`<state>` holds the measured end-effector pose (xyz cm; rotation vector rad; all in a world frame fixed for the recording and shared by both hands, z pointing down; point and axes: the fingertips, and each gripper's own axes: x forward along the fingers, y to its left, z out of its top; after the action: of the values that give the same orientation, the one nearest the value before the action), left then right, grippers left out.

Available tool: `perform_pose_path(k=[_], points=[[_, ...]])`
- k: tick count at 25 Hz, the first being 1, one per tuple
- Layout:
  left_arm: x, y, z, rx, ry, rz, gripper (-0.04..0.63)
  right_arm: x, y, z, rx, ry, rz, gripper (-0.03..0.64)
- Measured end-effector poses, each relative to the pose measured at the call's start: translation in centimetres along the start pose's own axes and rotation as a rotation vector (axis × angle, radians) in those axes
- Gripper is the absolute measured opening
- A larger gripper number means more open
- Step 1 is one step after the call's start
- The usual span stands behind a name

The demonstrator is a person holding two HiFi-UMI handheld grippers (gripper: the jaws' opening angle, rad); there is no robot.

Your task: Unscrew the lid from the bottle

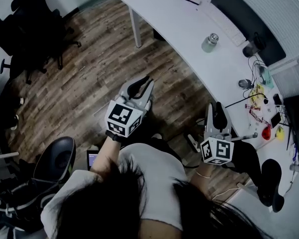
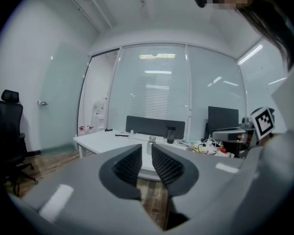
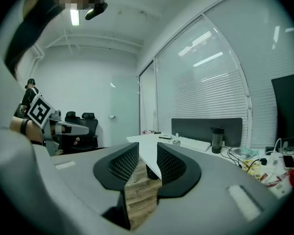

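Bottle, small, pale body, silvery screw lid [image 1: 210, 42]: upright on the long white desk [image 1: 182, 26], lid on, well apart from both grippers.

Black office chairs [image 1: 32, 21]: grouped at far left on the wood-plank floor [image 1: 84, 83].

Left gripper, grey, with marker cube [image 1: 148, 80]: held in the air over the floor. Its ribbed jaws are drawn together to a thin slit with nothing gripped. In the left gripper view the bottle shows far off, just past the tips.

Right gripper, grey, with marker cube [image 1: 215, 105]: held beside the desk's near edge. Its jaws stand apart, with only floor and desk edge seen through the gap.

White keyboard [image 1: 224, 25]: on the desk just right of the bottle.

Tangle of cables and small coloured items [image 1: 259, 96]: at the desk's right end.
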<state>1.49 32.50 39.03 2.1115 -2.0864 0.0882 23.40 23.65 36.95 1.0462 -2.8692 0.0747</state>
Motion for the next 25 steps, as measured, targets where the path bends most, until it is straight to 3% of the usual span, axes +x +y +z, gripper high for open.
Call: perform_pose_path(k=[3,9,16,20,25], points=[[1.6,2.0,-0.1,0.0,0.01,-0.001,0.076,2.6,0.1,-0.2,0.008,0.007,-0.001,0.1],[6.1,8.0,0.9,0.001,0.02,-0.016,0.172,10.3,0.0,0.2,0.029,0.027,-0.01,0.123],[12.5,16.0,3.0,0.023,0.024,-0.048,0.204,20.3,0.2,2.6,0.032,-0.003,-0.032,0.155],[15.0,19.0,3.5,0.019,0.033,-0.079,0.255,23.8,0.3,2.9,0.038,0.001,-0.064,0.156],[16.6,21.1,3.2,0.012,0.043,-0.127,0.265,25.6,0.3,2.5,0.072,0.008,-0.111,0.167]])
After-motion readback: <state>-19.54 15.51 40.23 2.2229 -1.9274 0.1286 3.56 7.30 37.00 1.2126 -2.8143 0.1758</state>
